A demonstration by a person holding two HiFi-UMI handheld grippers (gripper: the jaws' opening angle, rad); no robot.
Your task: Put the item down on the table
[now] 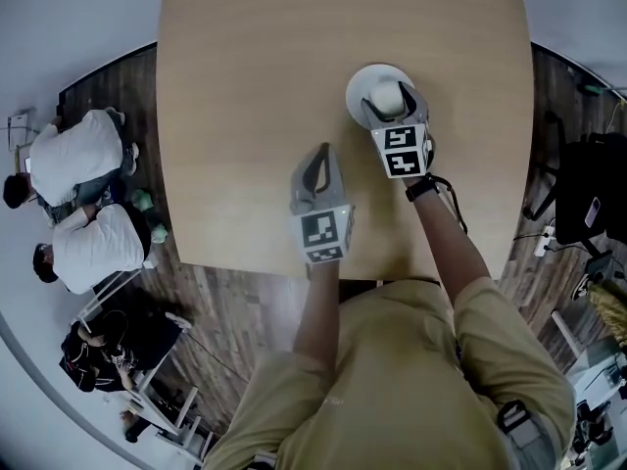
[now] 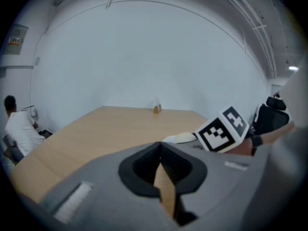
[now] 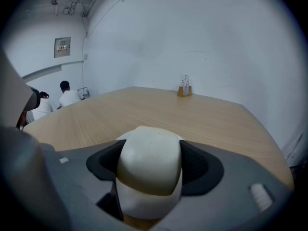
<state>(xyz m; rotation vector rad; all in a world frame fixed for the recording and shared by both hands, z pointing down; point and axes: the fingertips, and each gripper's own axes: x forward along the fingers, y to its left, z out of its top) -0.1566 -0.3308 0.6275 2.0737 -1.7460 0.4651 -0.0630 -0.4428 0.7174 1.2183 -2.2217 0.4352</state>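
A white, rounded bun-like item (image 3: 150, 160) sits between the jaws of my right gripper (image 3: 150, 170), which is shut on its sides. In the head view the item (image 1: 386, 93) is over a white plate (image 1: 359, 78) on the wooden table (image 1: 245, 116), right of centre, and my right gripper (image 1: 390, 100) hides whether the two touch. My left gripper (image 1: 316, 164) hovers nearer the front edge, to the left of the plate. Its jaws are shut with nothing between them (image 2: 160, 148). The plate's rim (image 2: 179, 138) shows beside the right gripper's marker cube (image 2: 223, 129).
A small holder with sticks (image 3: 184, 90) stands at the table's far end. Two people in white shirts (image 1: 83, 199) sit on the floor side to the left. A black chair (image 1: 588, 189) stands to the right of the table.
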